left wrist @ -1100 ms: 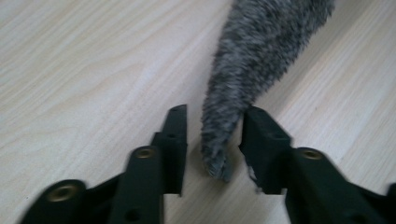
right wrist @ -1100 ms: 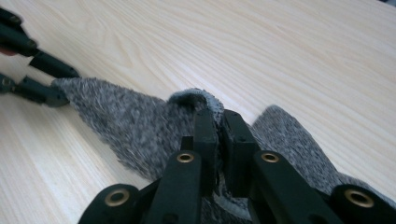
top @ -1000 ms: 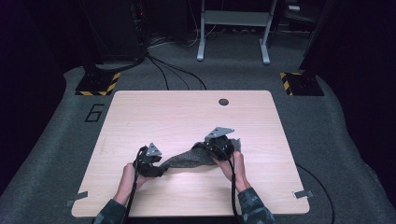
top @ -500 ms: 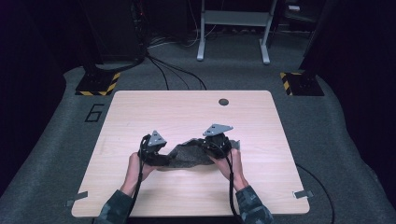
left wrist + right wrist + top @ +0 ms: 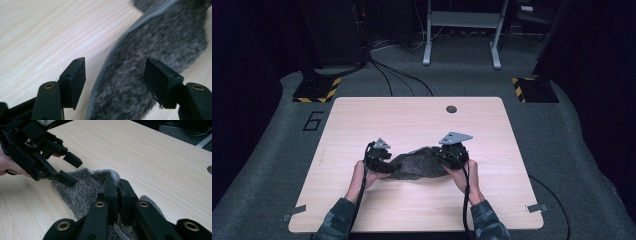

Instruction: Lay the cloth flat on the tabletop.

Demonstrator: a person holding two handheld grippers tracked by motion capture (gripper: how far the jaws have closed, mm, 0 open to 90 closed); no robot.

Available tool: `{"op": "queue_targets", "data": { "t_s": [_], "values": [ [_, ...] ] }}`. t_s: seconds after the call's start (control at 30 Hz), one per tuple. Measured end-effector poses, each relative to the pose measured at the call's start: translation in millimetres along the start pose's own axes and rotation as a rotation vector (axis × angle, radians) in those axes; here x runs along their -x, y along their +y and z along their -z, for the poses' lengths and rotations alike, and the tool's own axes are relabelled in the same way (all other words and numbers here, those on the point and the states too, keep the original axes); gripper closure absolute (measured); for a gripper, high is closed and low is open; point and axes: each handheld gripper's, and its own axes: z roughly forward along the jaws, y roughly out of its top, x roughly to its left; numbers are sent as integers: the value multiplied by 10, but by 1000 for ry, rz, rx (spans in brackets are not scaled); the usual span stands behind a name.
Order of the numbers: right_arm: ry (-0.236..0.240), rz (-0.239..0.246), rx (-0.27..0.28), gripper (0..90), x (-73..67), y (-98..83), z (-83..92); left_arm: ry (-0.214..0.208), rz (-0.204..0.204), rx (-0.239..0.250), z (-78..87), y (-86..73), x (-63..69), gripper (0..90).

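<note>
Wooden table [image 5: 412, 115]: light colour, sits on grey carpet [image 5: 572, 150].
Small dark round hole [image 5: 451, 108] in table top, near far edge.
Number 6 [image 5: 313, 120] marked on carpet, just left of table.
Two yellow-and-black striped blocks [image 5: 316, 90] [image 5: 534, 88] on carpet, past far corners of table, one on each side.
Black cables [image 5: 399, 80] run over carpet behind table.
Grey metal stand [image 5: 462, 30] behind table, well apart from it.
Two grey tape strips [image 5: 293, 212] [image 5: 537, 207] on carpet by near corners of table.
</note>
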Motion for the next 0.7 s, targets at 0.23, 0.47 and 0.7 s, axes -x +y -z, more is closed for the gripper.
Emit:
{"op": "queue_targets", "data": {
  "t_s": [0.23, 0.47, 0.7],
  "values": [
    [-41, -46, -3, 866, 149, -137, 73, -46, 32, -45, -29, -128, -115, 469],
    [-102, -89, 1, 871, 292, -197, 126, -27, 4, -8, 94, -195, -57, 468],
    [-154, -136, -11, 873, 408, -240, 121, -12, -40, 33, 250, -225, -12, 504]
  ]
}}
